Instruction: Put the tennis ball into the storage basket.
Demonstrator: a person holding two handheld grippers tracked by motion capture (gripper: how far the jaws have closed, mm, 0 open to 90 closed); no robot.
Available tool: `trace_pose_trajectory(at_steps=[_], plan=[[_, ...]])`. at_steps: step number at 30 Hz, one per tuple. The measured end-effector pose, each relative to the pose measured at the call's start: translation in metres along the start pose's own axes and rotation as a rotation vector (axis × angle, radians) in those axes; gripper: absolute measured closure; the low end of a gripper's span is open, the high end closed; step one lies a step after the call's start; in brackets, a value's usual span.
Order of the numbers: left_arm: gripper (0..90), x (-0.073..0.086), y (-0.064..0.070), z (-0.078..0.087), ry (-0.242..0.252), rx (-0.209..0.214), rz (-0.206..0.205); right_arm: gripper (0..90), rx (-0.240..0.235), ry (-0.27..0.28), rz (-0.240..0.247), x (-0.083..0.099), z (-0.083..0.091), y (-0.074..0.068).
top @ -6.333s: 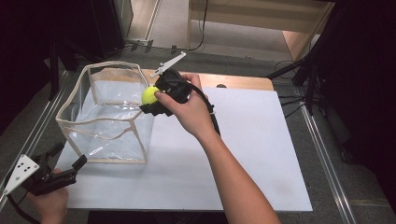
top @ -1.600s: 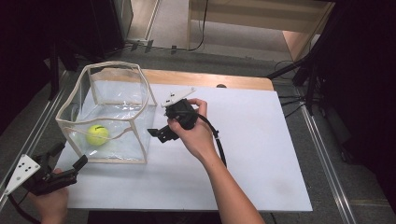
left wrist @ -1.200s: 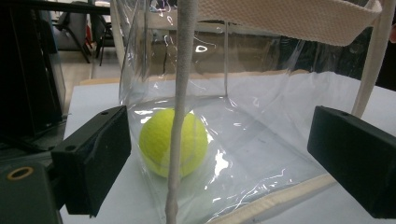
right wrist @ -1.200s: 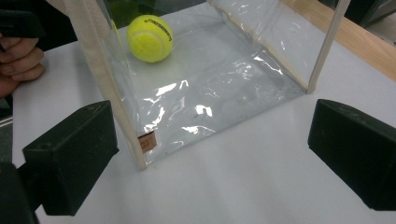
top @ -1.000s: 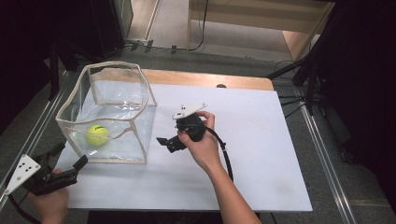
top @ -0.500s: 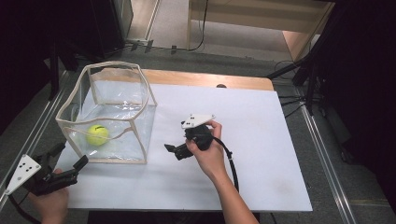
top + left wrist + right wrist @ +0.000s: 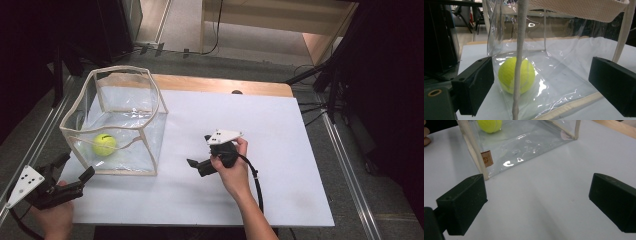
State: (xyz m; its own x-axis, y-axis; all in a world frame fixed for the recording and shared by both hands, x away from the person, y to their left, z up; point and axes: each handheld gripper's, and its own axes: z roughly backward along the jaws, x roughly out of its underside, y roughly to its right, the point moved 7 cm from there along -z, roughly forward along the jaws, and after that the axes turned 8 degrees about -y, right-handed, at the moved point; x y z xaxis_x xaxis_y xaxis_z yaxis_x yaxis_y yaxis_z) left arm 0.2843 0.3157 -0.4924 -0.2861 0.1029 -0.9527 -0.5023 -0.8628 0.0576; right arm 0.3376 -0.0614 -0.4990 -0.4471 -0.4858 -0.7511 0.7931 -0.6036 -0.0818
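Behind bag seam (image 7: 518, 62): ball (image 7: 516, 75) partly hidden | both tools gape wide, empty

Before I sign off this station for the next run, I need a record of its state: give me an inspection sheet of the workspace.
Surface: white board on a wooden table top, bare where it shows.
Job's things: tennis ball lies inside the clear bag, on its floor; the bag stands upright and open-topped at the board's left.
Clutter: nothing seen.
Grippers: left gripper open, pointed at the bag's near corner, holding nothing; right gripper open, empty, over mid-board, apart from the bag.
Cables: black cable trails from the right gripper along the forearm; more cables on the floor beyond the table.
Surroundings: metal frame rails along the sides, dark curtains, a wooden bench at the back.
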Motion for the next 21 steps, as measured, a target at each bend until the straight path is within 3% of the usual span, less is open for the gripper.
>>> trace_pose_trajectory(at_steps=[21], plan=[[6.5, 0.000, 0.001, 0.000, -0.002, 0.001, 0.000, 0.5, 0.068, 0.029, -0.064, 0.043, 0.028, 0.021]])
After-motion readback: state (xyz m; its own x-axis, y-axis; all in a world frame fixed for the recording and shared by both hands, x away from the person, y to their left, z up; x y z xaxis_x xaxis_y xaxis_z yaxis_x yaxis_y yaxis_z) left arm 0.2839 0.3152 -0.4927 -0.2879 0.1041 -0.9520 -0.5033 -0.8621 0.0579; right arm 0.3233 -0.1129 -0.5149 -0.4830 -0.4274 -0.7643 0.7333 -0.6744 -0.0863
